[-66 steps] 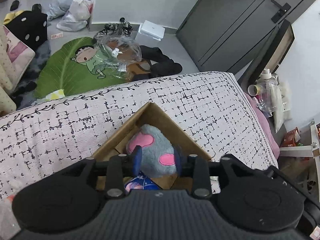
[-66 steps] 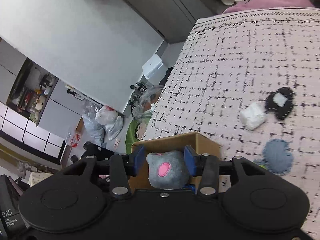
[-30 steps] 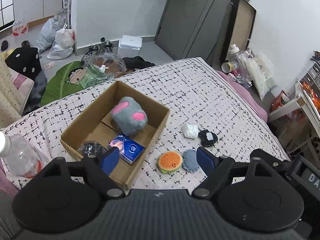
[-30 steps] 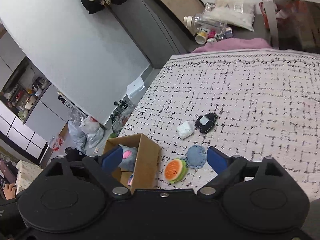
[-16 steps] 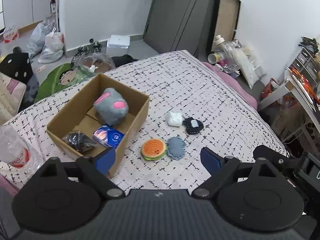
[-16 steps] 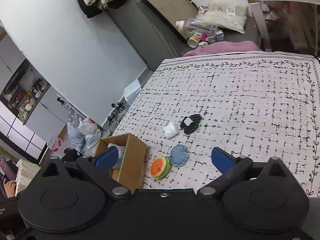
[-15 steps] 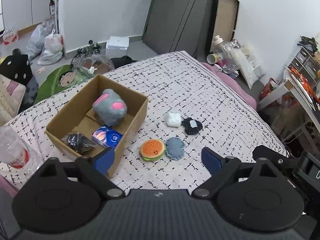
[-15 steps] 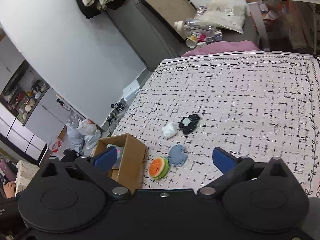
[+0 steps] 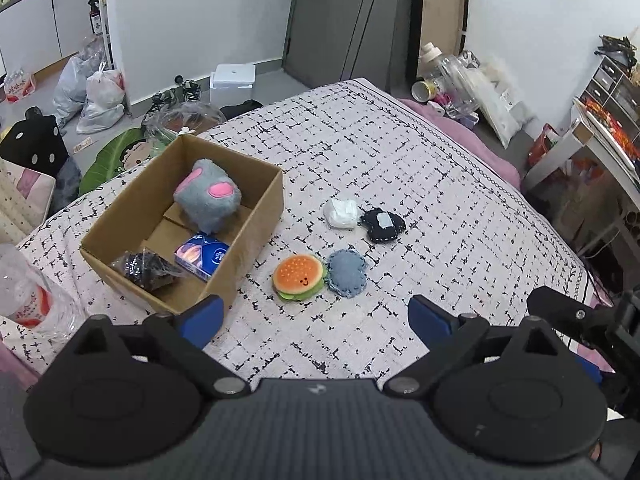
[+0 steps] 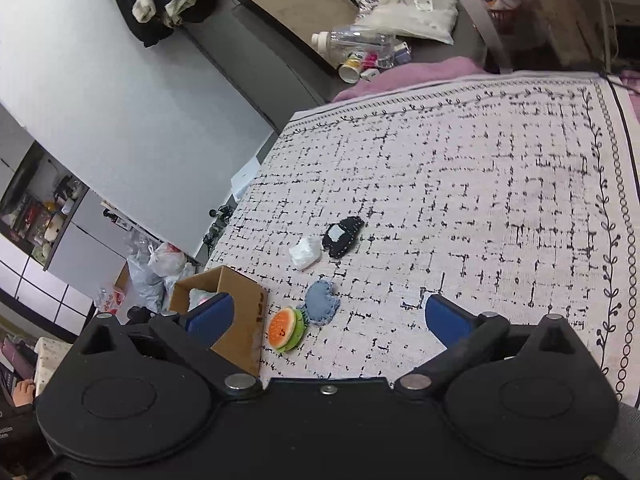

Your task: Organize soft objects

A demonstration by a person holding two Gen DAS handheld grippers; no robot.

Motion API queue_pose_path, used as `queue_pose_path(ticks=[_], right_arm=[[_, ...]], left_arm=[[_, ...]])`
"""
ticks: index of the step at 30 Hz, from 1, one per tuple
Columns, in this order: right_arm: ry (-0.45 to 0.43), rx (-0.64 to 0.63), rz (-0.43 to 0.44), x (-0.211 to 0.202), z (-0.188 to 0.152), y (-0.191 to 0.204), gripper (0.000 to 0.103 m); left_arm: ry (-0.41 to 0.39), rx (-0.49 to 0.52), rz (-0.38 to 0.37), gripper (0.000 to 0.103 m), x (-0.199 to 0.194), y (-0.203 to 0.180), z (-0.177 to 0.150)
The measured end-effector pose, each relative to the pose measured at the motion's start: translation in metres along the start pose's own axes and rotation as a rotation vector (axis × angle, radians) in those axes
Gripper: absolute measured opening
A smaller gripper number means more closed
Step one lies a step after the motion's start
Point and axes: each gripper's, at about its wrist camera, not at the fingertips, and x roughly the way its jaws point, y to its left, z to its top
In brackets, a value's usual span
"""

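From the right wrist we see little of the box (image 10: 240, 320): the left jaw covers its near corner, and only a sliver of the grey plush (image 10: 199, 296) shows over the rim. The left wrist view opens it up: the plush (image 9: 208, 196) leans at the far end, with a blue packet (image 9: 201, 255) and a dark wrapped bundle (image 9: 144, 268) nearer the left jaw. What the bundle is we cannot make out. A plastic bottle (image 9: 24, 300) is cut off at the frame's left edge.

Both grippers stand wide apart and hold nothing. The left gripper (image 9: 316, 318) and the right gripper (image 10: 326, 318) have just been opening, with only bedspread (image 9: 440, 184) showing between the jaws.

Four soft things lie loose on the spread beyond the jaws. The burger (image 9: 298, 277) touches the blue pad (image 9: 347, 273); both sit just ahead of the left gripper's gap, toward its left jaw. Farther out, the white pouch (image 9: 341, 213) sits just beside the black pad (image 9: 382, 225). From the right wrist the burger (image 10: 285, 329) looks edge-on, close to the box wall, with the blue pad (image 10: 321, 303), white pouch (image 10: 306, 253) and black pad (image 10: 342, 236) trailing away from the left jaw.

The right gripper's body (image 9: 580, 320) shows only at the left view's right edge.
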Motion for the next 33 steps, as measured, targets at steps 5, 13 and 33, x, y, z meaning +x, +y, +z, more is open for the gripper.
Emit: queue_pose_path(ticks=[5, 13, 33], right_arm=[[0.012, 0.054, 0.019, 0.011, -0.001, -0.015, 0.102], [0.046, 0.113, 0.129, 0.035, 0.001, -0.023, 0.098], [0.236, 0.101, 0.136, 0.141, 0.006, -0.022, 0.061]], left_arm=[[0.027, -0.028, -0.002, 0.098, 0.012, -0.001, -0.001], [0.042, -0.033, -0.006, 0.097, 0.039, -0.005, -0.005], [0.080, -0.158, 0.031, 0.068, 0.118, 0.012, 0.005]])
